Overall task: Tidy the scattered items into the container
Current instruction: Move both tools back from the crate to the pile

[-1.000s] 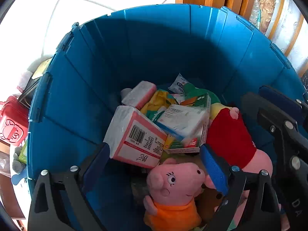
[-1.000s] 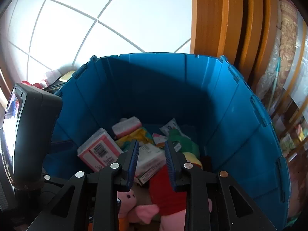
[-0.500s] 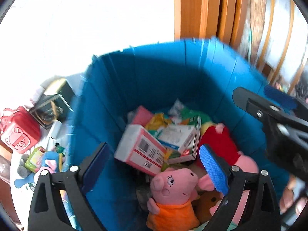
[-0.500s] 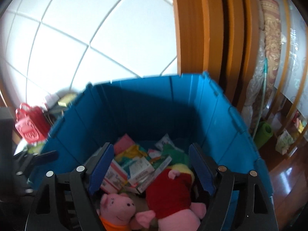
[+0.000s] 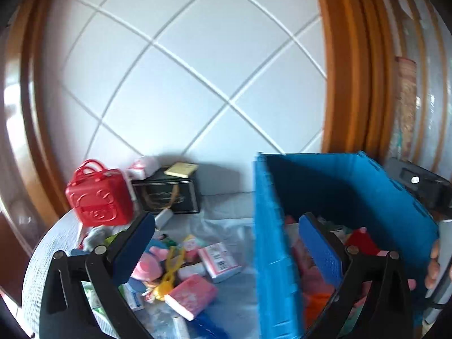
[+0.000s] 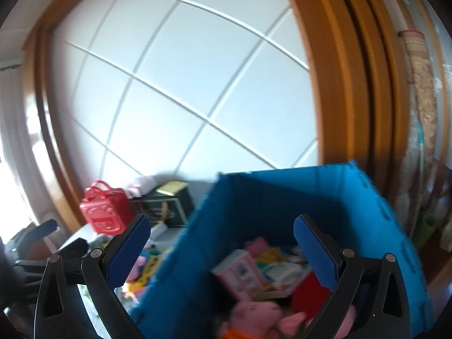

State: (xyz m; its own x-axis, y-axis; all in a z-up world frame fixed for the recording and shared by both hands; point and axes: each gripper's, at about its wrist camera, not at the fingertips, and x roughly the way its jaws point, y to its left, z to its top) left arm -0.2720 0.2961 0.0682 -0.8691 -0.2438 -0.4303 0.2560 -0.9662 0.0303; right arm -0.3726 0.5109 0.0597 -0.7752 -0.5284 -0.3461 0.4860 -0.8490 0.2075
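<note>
both the left gripper (image 5: 226, 238) and right gripper (image 6: 219, 237), jaws spread wide and empty, have lifted out of the deep blue plastic crate (image 5: 271, 254) toward the scattered soft toys and pink tissue packs (image 5: 192, 295) left beside it, so another pick looks next.

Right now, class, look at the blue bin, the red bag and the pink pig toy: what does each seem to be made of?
Blue bin: apparently rigid plastic, with ribbed walls and a mild sheen. Red bag: probably hard molded plastic, glossy, with an embossed face and stiff handles. Pink pig toy: likely soft plush fabric, matte and rounded, though blurred.
</note>
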